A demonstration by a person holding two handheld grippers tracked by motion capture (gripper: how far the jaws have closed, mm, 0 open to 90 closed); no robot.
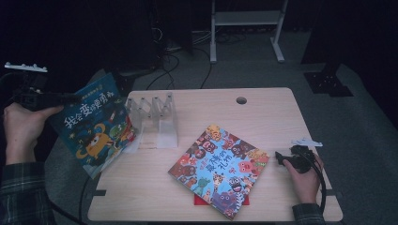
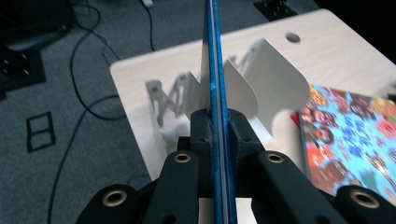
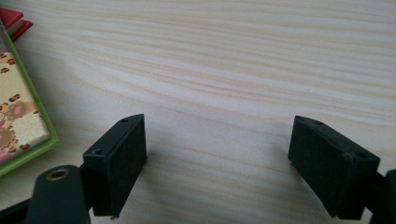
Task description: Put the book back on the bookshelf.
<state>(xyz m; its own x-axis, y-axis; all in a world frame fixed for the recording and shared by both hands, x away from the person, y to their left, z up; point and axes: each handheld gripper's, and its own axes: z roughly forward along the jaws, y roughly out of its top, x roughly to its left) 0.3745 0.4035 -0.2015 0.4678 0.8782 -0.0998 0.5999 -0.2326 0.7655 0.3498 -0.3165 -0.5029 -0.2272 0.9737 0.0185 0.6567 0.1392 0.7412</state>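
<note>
blue picture book (image 1: 96, 129) with an orange monster on the cover, tilted up off the tabletop's (image 1: 263, 101) left edge, just beside the clear rack (image 1: 157, 119)

table (image 1: 263, 105): light wood | on it: clear book rack (image 1: 157, 119), colourful book (image 1: 219, 168)

My left gripper (image 1: 70, 98), raised beyond the table's left edge in my left hand (image 1: 21, 126), has its jaws pressed together on a thin edge. My right gripper (image 1: 279, 157) rests low in my right hand (image 1: 305, 176), jaws spread wide.
</note>
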